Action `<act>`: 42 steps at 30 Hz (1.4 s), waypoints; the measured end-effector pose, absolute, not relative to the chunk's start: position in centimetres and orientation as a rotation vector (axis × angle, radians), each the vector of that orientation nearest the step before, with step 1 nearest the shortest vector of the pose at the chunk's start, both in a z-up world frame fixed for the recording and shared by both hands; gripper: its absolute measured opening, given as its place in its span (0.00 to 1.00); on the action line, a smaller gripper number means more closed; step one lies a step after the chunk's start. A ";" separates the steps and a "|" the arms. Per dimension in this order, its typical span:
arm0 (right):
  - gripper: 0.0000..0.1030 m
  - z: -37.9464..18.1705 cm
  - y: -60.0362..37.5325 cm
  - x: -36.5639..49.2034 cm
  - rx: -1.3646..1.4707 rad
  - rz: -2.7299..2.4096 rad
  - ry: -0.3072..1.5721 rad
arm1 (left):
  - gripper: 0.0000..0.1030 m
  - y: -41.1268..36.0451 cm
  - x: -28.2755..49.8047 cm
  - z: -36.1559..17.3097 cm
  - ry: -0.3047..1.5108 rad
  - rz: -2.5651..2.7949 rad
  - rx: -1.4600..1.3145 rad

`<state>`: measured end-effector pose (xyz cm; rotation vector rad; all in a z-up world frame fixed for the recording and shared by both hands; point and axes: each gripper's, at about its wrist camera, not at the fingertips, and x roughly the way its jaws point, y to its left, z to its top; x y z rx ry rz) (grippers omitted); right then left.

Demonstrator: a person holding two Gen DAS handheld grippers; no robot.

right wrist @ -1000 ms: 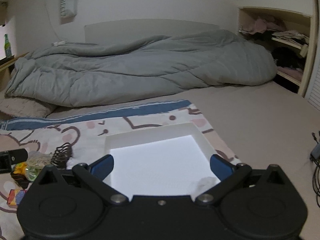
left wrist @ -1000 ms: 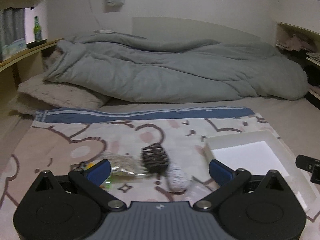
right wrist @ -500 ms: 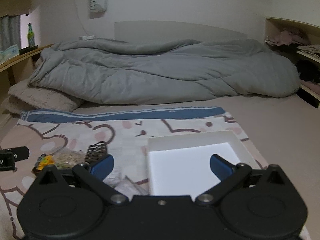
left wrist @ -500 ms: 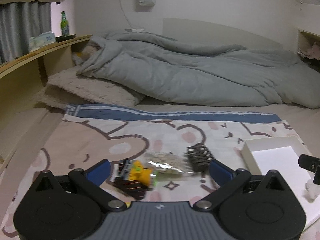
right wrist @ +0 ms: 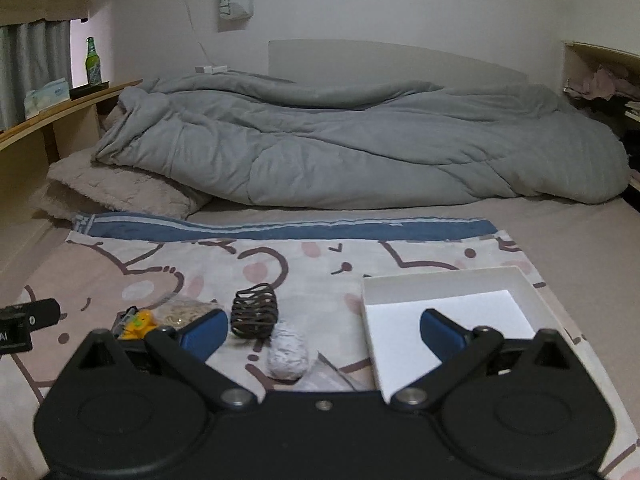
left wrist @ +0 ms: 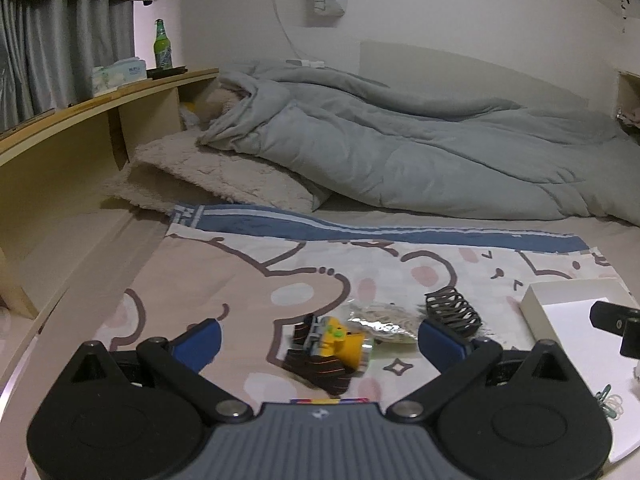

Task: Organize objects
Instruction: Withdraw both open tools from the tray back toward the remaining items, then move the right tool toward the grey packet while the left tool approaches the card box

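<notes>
Left hand-held gripper [left wrist: 320,338] spread wide, right hand-held gripper [right wrist: 324,330] likewise

One white box [right wrist: 448,280]; one dark hair claw [right wrist: 255,316]; one bottle [right wrist: 92,62].

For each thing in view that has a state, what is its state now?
left gripper: open, empty.
right gripper: open, empty.
white box: lidless, upright on the cloth.
yellow toy: lying on the cloth.
dark mesh ball: on the cloth, untouched.
white wad: beside the mesh ball.
green bottle: upright on the shelf.
</notes>
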<state>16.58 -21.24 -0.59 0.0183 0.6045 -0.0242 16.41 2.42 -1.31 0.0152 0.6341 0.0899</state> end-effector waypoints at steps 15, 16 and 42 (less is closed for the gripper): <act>1.00 -0.7 -19.6 16.7 0.022 -0.003 0.599 | 1.00 3.8 16.2 -1.4 0.630 0.106 0.002; 1.00 -0.7 -19.6 16.6 0.027 0.003 0.593 | 1.00 3.7 16.2 -1.5 0.628 0.105 0.003; 0.94 -8.0 -22.1 19.8 0.305 -0.160 0.880 | 1.00 2.6 19.2 -8.6 0.828 0.074 0.019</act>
